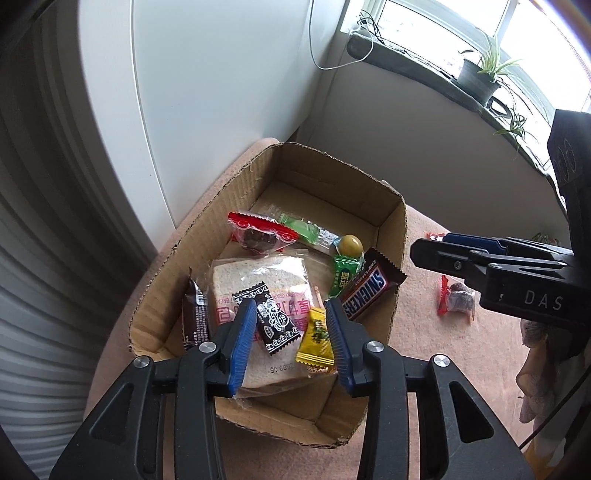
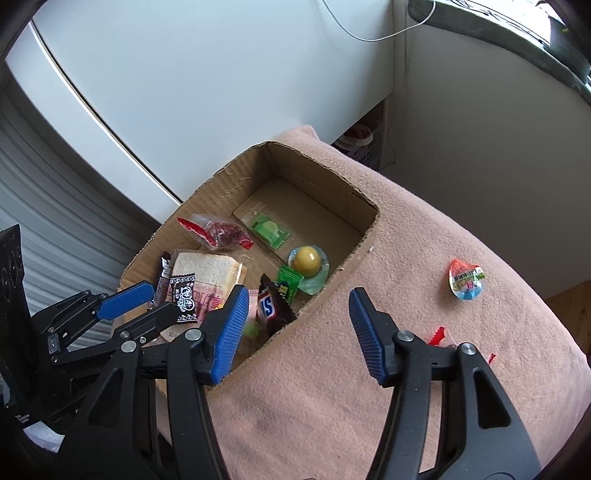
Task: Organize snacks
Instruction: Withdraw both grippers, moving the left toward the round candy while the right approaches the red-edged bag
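An open cardboard box (image 1: 391,206) (image 2: 229,177) stands on a pink cloth and holds several snacks: a wrapped bread slice (image 1: 258,273), a Snickers bar (image 1: 365,291) (image 2: 271,302), a black candy (image 1: 275,321), a yellow candy (image 1: 317,339) and a yellow ball in clear wrap (image 2: 309,260). My left gripper (image 1: 290,306) hangs open over the box, above the black candy, pads touching nothing. My right gripper (image 2: 298,295) is open wide over the box's right wall, empty. On the cloth lie a red dried-fruit packet (image 1: 458,297) and an egg-shaped sweet (image 2: 467,278).
The pink cloth (image 2: 406,229) drops off at its right and far edges. A white cabinet (image 1: 207,92) stands close behind the box. A dark sill with a potted plant (image 1: 480,74) runs at the upper right. A white cable (image 2: 369,35) hangs on the wall.
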